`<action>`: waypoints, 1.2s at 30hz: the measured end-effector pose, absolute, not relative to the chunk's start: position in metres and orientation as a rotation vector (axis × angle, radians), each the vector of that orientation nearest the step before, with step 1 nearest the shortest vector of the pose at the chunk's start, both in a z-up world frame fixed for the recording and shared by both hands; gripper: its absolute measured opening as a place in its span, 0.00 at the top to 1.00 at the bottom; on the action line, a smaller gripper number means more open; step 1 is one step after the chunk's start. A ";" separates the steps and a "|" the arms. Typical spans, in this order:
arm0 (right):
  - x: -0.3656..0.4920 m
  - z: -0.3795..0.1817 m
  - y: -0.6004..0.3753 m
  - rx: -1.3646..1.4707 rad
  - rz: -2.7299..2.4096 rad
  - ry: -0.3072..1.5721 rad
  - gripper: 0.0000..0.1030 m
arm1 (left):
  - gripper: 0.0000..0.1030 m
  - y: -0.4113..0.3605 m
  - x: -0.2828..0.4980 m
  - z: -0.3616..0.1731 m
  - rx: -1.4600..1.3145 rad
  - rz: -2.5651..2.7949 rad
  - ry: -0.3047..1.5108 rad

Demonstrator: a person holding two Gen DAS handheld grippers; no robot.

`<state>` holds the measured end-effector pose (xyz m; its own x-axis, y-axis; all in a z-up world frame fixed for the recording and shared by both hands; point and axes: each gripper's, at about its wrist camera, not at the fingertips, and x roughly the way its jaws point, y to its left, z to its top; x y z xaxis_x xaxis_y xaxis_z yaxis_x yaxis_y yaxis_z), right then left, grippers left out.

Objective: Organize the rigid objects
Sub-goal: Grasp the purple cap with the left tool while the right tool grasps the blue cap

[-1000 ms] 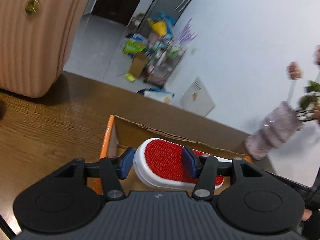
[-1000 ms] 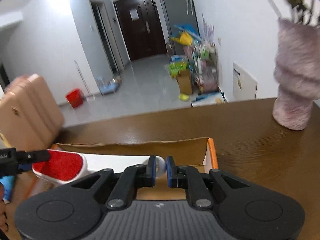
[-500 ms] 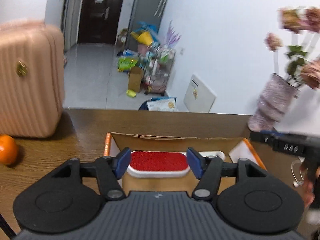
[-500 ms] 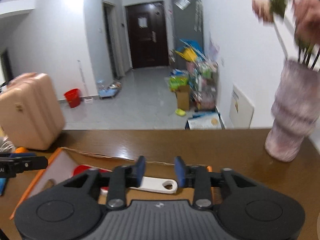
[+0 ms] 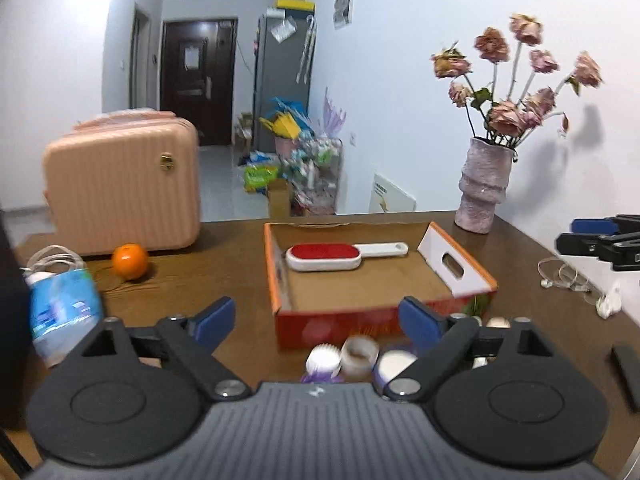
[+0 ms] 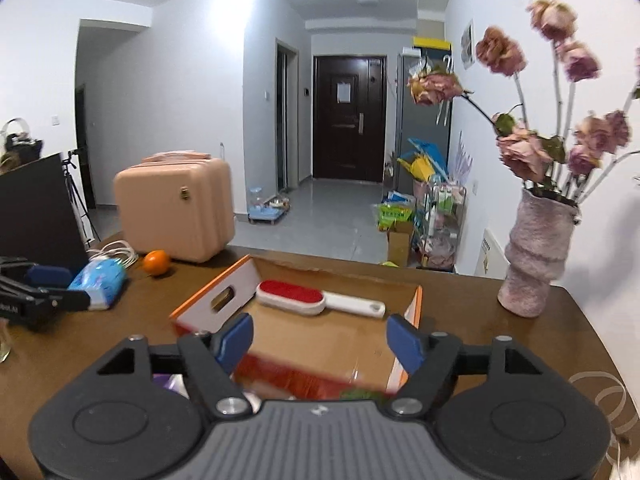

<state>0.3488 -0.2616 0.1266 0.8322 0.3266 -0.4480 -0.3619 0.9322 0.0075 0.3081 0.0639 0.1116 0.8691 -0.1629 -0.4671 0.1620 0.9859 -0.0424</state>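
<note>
A white lint brush with a red pad [image 5: 325, 256] [image 6: 291, 297] lies flat at the far end of an orange cardboard box [image 5: 276, 280] [image 6: 200, 300] on the brown table. My left gripper [image 5: 318, 318] hangs in front of the box's near wall, its jaws still opening with nothing between them. My right gripper [image 6: 322, 338] hovers over the box's near edge, jaws opening too and empty. Several small jars and lids [image 5: 360, 354] stand just in front of the box. The right gripper [image 5: 592, 240] shows at the left wrist view's right edge.
A pink suitcase [image 5: 120, 184] [image 6: 176, 208], an orange [image 5: 130, 261] [image 6: 157, 262], a blue wipes pack [image 5: 60, 308] [image 6: 102, 282] and white cable sit left of the box. A vase of dried roses [image 5: 484, 184] [image 6: 536, 252] stands at the back right. White earphones [image 5: 568, 280] lie right.
Both grippers let go of the lint brush, opened wide and pulled back and up from the box. The brush now lies flat in the box.
</note>
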 end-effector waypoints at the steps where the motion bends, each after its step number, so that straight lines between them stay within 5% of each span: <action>1: 0.334 0.122 -0.263 -0.077 0.361 0.445 0.28 | 0.08 0.063 0.288 0.107 0.020 -0.152 0.469; 5: 0.265 0.095 -0.262 -0.060 0.308 0.379 0.20 | 0.06 0.061 0.227 0.090 0.012 -0.139 0.410; 18: 0.121 0.011 -0.248 -0.012 0.273 0.409 0.18 | 0.00 0.033 0.097 0.033 -0.016 -0.152 0.366; 36: 0.219 -0.030 -0.248 -0.036 0.234 0.536 0.25 | 0.03 0.023 0.227 -0.013 0.063 -0.115 0.499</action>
<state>0.2190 -0.2476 -0.0304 0.8339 0.2112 -0.5100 -0.2297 0.9729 0.0273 0.2275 0.0234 -0.0131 0.8718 -0.0941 -0.4807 0.1250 0.9916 0.0326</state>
